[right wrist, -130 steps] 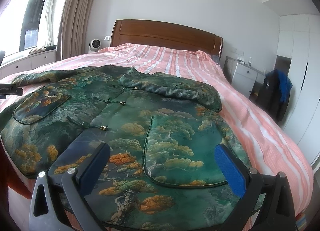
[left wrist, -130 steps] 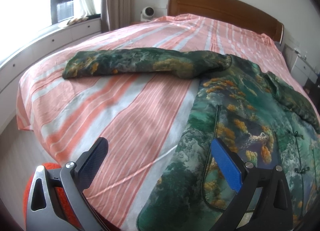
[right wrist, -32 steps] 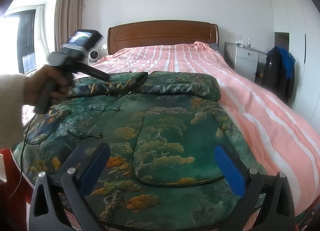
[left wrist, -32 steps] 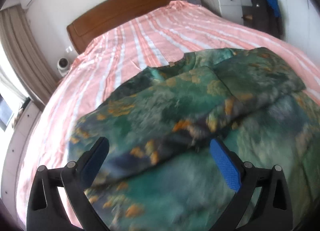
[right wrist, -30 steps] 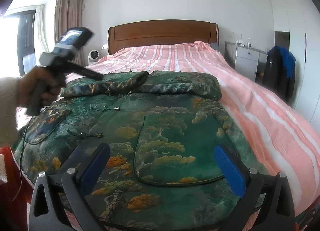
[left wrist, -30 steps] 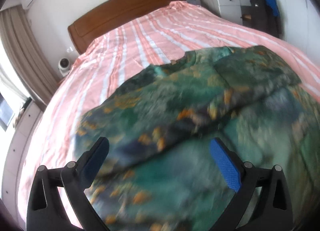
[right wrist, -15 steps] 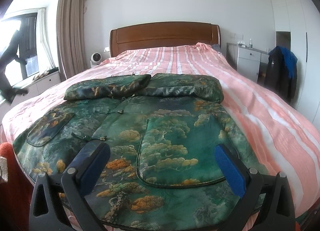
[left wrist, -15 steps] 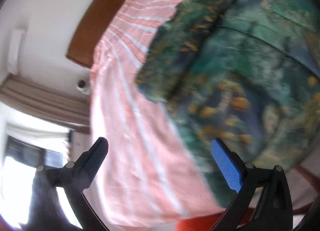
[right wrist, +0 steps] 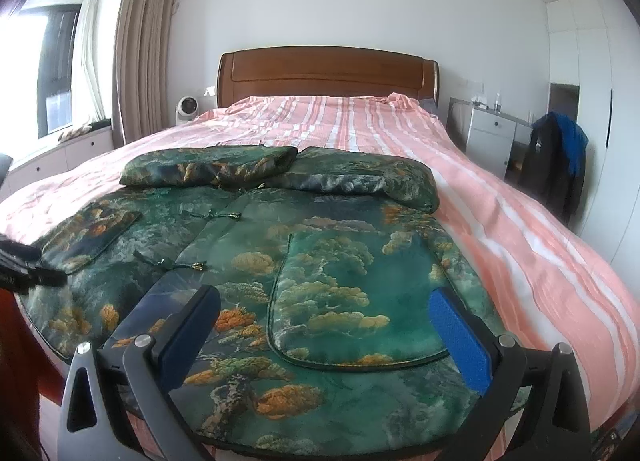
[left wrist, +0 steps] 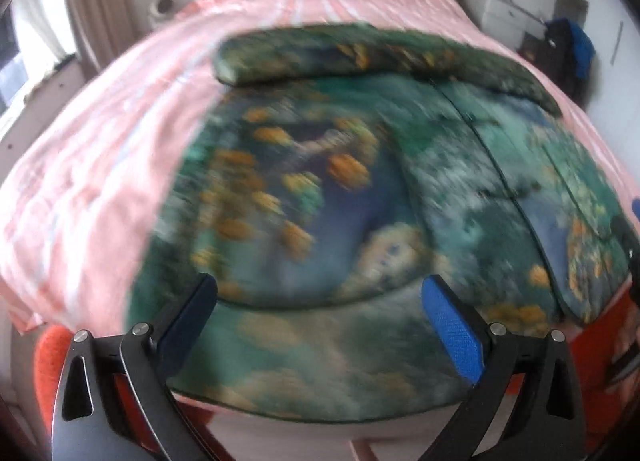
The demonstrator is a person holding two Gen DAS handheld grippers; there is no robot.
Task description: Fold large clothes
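The green jacket [right wrist: 320,261] lies flat on the bed [right wrist: 520,221], 2 sleeves folded across its top (left view blurred). Left gripper [left wrist: 320,325] and right gripper [right wrist: 324,333] gape wide, empty, above its hem.

both grippers [left wrist: 320,325] [right wrist: 326,327]: black frames w/ silver screws, blue textured pads [right wrist: 460,341].

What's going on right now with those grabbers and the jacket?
Left gripper open, empty. Right gripper open, empty. Green jacket flat on bed, sleeves folded in. Nothing blocking.
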